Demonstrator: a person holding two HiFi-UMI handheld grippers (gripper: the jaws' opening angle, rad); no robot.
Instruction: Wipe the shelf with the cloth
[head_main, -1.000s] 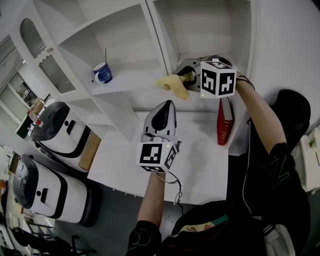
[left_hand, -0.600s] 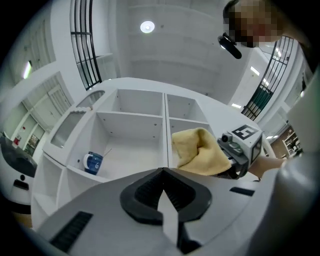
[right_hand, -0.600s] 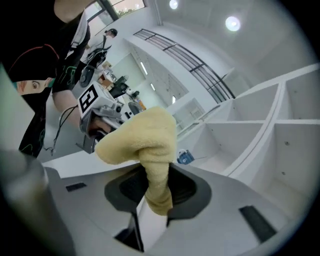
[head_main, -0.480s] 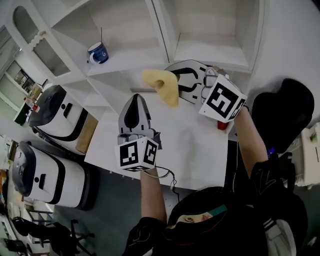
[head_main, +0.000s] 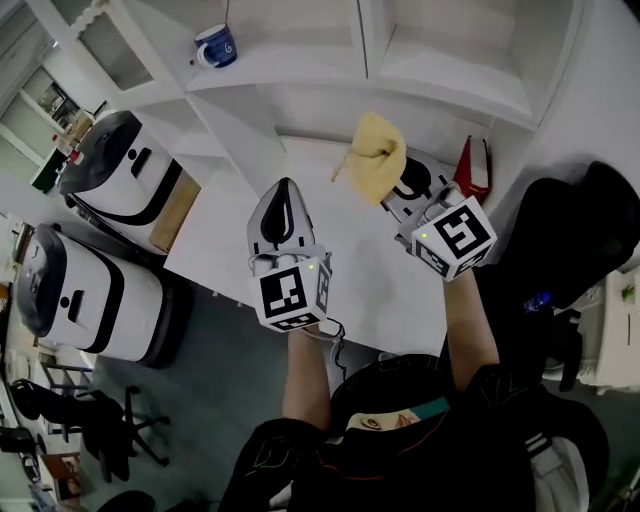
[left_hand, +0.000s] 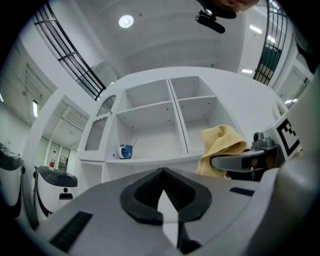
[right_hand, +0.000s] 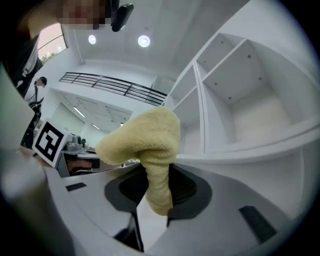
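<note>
A yellow cloth (head_main: 375, 157) hangs bunched from my right gripper (head_main: 395, 185), whose jaws are shut on it above the white tabletop (head_main: 230, 235), in front of the shelf unit (head_main: 440, 75). In the right gripper view the cloth (right_hand: 147, 142) rises out of the closed jaws, with the shelf compartments (right_hand: 250, 110) to the right. My left gripper (head_main: 278, 205) is shut and empty, held over the table to the left. Its view faces the white shelf unit (left_hand: 150, 125), with the cloth (left_hand: 220, 147) at the right.
A blue mug (head_main: 216, 48) stands on the left shelf, seen also as the mug (left_hand: 125, 151) in the left gripper view. A red book (head_main: 472, 167) leans at the table's right end. Two white and black appliances (head_main: 125, 180) stand on the floor at left.
My right gripper has drawn back out of the right shelf compartment with the cloth, toward me over the table. The left gripper has stayed shut, shifting little.
</note>
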